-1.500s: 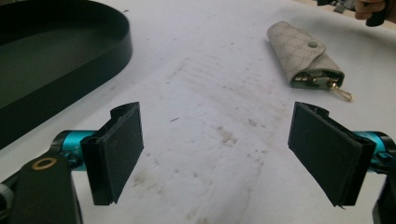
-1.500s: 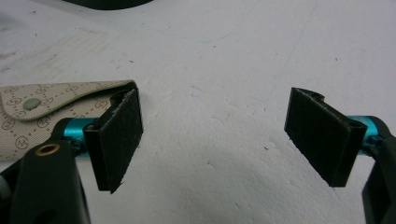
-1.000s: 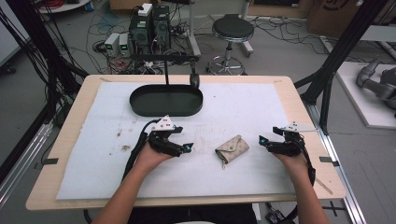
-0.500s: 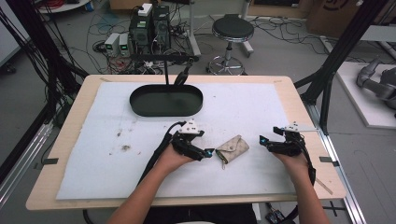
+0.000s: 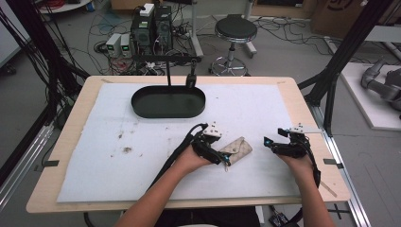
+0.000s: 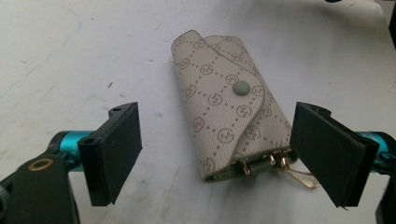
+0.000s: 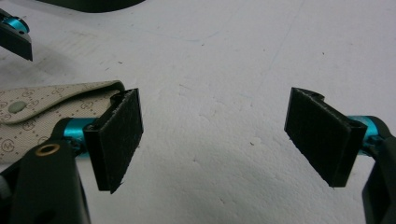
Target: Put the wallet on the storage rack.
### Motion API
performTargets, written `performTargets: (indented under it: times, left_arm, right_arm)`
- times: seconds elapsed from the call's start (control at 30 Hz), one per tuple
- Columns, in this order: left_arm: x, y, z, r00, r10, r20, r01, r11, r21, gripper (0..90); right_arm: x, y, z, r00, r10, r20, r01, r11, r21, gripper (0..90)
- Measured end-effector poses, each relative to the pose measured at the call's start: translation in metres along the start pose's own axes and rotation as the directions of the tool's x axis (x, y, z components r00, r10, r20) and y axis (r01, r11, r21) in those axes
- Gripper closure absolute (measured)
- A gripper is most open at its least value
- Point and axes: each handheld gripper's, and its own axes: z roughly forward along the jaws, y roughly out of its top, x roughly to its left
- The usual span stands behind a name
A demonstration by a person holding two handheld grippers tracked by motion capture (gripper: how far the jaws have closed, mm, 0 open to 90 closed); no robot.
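Left gripper [image 6: 217,154] wide open, jaws astride the key pouch [image 6: 229,109], not touching.

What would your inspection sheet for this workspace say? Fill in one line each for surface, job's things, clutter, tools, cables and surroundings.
Surface: white mat on a wooden table, with brown stains left of centre.
Job's things: beige pouch lying flat, snap shut, gold clip at its near end.
Clutter: black oval tray at the far side; its contents cannot be told.
Tools: left tool open, jaws either side of the pouch, not gripping; right tool open over bare mat, beside the pouch.
Cables: a black cable trails from the left tool.
Surroundings: stool, electronics boxes and loose floor cables beyond the table.
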Motion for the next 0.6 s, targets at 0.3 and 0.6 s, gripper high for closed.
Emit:
performTargets:
  times: [0.3, 0.6]
  left_arm:
    - [-0.007, 0.004, 0.019, 1.0, 0.001, 0.004, -0.001, 0.9994, 0.036, 16.4]
    - [-0.021, 0.004, 0.038, 0.9977, 0.058, -0.035, -0.054, 0.9916, 0.117, 15.3]
  right_arm:
    - [-0.003, -0.004, -0.003, 1.0, 0.003, 0.008, -0.003, 1.0, 0.003, 19.9]
    - [-0.004, -0.008, -0.008, 0.9999, 0.005, 0.015, -0.005, 1.0, 0.007, 19.9]
